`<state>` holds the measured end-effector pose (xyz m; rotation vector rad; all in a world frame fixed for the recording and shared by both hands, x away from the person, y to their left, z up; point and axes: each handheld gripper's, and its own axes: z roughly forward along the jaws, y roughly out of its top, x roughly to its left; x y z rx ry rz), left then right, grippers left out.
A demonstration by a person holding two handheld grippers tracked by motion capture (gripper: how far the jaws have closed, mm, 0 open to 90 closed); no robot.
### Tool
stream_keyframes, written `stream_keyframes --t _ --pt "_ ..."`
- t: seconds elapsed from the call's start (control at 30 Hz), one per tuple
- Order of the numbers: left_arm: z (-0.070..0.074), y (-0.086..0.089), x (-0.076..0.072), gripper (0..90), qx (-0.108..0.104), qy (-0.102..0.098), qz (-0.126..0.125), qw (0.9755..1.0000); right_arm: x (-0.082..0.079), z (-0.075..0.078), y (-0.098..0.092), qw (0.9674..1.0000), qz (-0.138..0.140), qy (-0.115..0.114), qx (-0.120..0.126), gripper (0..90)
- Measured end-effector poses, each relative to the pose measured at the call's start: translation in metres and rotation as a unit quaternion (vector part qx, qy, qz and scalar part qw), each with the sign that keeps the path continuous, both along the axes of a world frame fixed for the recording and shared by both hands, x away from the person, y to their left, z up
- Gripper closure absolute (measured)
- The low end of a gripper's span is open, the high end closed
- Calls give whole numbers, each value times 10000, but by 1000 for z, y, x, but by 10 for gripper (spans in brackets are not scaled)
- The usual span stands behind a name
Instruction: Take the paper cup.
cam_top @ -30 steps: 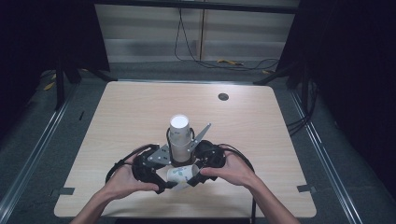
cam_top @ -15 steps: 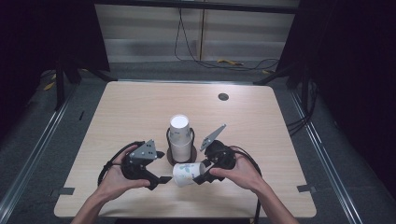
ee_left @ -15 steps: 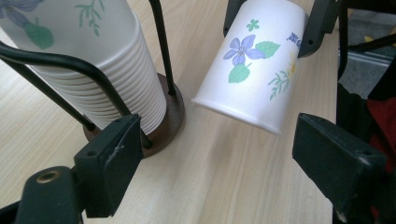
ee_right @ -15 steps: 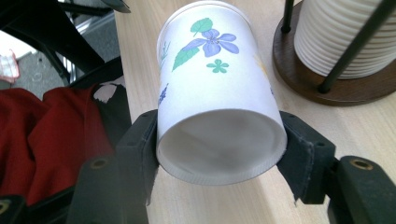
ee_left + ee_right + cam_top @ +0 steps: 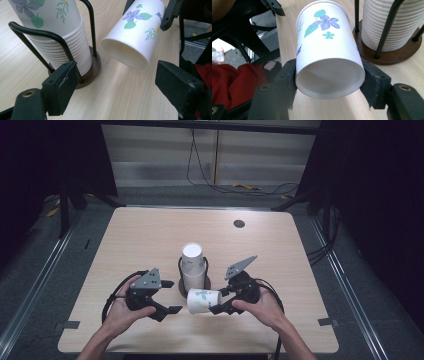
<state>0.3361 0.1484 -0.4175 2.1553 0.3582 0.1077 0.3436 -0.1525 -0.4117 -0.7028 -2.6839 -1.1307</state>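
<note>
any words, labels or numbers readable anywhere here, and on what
No text here can be read.
Small blue print on the single paper cup held by the right gripper: too small and blurred to read.
Cup stack in its wire holder: flower pictures, no legible words.
Left gripper and table: no markings seen.

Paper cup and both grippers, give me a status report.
Right gripper shut on loose paper cup, held sideways. Left gripper open, empty, facing the cup's mouth. Cup stack in its holder beside them. Nothing blocking.
</note>
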Motion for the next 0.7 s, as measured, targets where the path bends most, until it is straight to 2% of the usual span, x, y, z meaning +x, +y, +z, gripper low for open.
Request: stream_keyframes --t 0.1,0.13,0.2,0.3,0.33,0.43,0.53,0.63,0.7 --pt "0 0 -1 182 -61 30 45 10000 -1 -1 -2 10000 -32 -29 88 366" --pt "0 0 -1 182 -75 20 48 10000 -1 -1 -4 9998 -41 -65 204 366" --pt "1 0 -1 182 -115 31 50 9999 -2 -1 -4 9996 -37 -88 279 365" --pt "1 0 -2 182 -158 14 46 9999 -3 -2 -5 9994 -51 -120 308 365" --pt "1 0 -2 180 -175 16 50 9998 -4 -2 -6 9991 -66 -211 361 365" --pt "0 -1 -2 174 -213 81 3 9997 -5 -3 -9 9980 -107 -255 569 365" --pt "1 0 -2 165 -258 77 47 9996 -5 -4 -10 9974 -128 -318 641 365" --pt "2 1 -3 161 -418 142 64 9990 -6 -8 -15 9950 -171 -372 910 365" --pt "2 2 -2 162 -535 232 81 9983 -6 -9 -15 9943 -164 -396 975 364"
